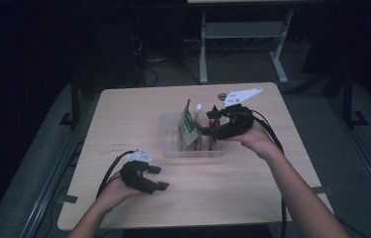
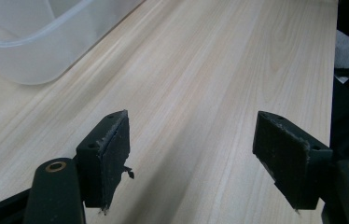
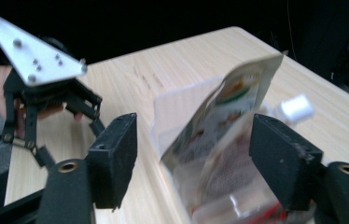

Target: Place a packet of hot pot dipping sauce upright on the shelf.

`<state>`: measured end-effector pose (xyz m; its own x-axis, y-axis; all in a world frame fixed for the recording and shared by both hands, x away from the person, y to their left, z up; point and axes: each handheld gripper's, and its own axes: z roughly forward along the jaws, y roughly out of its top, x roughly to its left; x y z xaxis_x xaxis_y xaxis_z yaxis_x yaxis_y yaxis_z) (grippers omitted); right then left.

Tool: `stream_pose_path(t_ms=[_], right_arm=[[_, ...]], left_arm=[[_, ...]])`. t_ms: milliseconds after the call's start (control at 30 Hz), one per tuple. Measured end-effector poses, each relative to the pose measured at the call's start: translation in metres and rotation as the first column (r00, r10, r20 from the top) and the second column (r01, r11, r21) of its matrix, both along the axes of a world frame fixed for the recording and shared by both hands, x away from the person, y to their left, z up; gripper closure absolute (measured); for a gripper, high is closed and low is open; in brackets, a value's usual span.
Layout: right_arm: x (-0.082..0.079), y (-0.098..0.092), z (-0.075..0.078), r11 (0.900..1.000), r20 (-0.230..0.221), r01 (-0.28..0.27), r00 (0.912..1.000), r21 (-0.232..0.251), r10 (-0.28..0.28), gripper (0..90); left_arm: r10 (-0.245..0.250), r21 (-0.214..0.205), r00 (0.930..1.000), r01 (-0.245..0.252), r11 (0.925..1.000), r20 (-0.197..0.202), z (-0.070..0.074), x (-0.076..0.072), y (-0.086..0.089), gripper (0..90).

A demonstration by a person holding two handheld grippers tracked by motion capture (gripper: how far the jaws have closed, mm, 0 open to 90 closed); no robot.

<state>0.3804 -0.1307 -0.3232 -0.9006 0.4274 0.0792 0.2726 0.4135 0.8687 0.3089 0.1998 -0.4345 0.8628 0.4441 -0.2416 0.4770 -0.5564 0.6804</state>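
Light wood table [image 1: 253, 198] fills the middle of the high view, dark room around it, white desk legs at top centre.

Clear plastic bin [image 1: 169, 144] sits mid-frame, a bit right of centre. Inside it: a green-and-white pouch [image 1: 188, 126] standing upright and tilted, w/ a white cap [image 1: 199, 106] just right of it near the top, plus some red items [image 1: 212, 141] lower in the bin, too small to ID.

Right gripper [image 1: 204, 130], held in the person's hand at centre-right, reaches into the bin from the right, grey three-cornered plate on top. In the right gripper view its jaws are spread apart, one each side of the pouch [image 3: 219, 135]; not closed on it, and contact can't be made out because the pouch is blurred. White cap [image 3: 295, 108] shows at right-centre there.

Left gripper [image 1: 157, 177] sits lower left of the bin, well apart from it, held just above the bare table. Left gripper view: jaws released, wide gap, nothing between them but wood grain; bin corner [image 2: 32, 56] at upper left of that frame. The left gripper [image 3: 63, 114] also appears at the left of the right gripper view.
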Motion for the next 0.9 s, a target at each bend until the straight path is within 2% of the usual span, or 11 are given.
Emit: stream_pose_path(t_ms=[233,400,633,800,900], right_arm=[[-0.028,-0.016,-0.015,0.9999,0.014,0.011,0.9998,-0.011,-0.011,30.0],[-0.044,-0.023,-0.029,0.9999,-0.003,0.005,1.0,-0.012,-0.005,30.0],[-0.061,-0.029,-0.059,0.996,-0.044,-0.012,0.999,-0.089,0.008,30.1],[-0.069,-0.037,-0.085,0.9896,-0.095,-0.018,0.9955,-0.143,0.005,30.1],[-0.072,-0.04,-0.097,0.9843,-0.108,-0.013,0.9941,-0.176,-0.006,30.3]], left_arm=[[-0.015,0.022,0.9999,0.015,0.9996,0.007,-0.001,-0.003,-0.002,26.3],[-0.013,0.03,0.9999,0.013,0.9995,0.008,-0.002,-0.006,-0.002,26.2],[-0.029,0.051,0.9991,0.028,0.9983,0.03,-0.003,-0.009,-0.003,26.0],[-0.042,0.062,0.9985,0.04,0.9973,0.035,-0.003,-0.012,-0.003,25.8],[-0.051,0.064,0.998,0.049,0.9968,0.038,-0.004,-0.012,-0.004,25.8]])
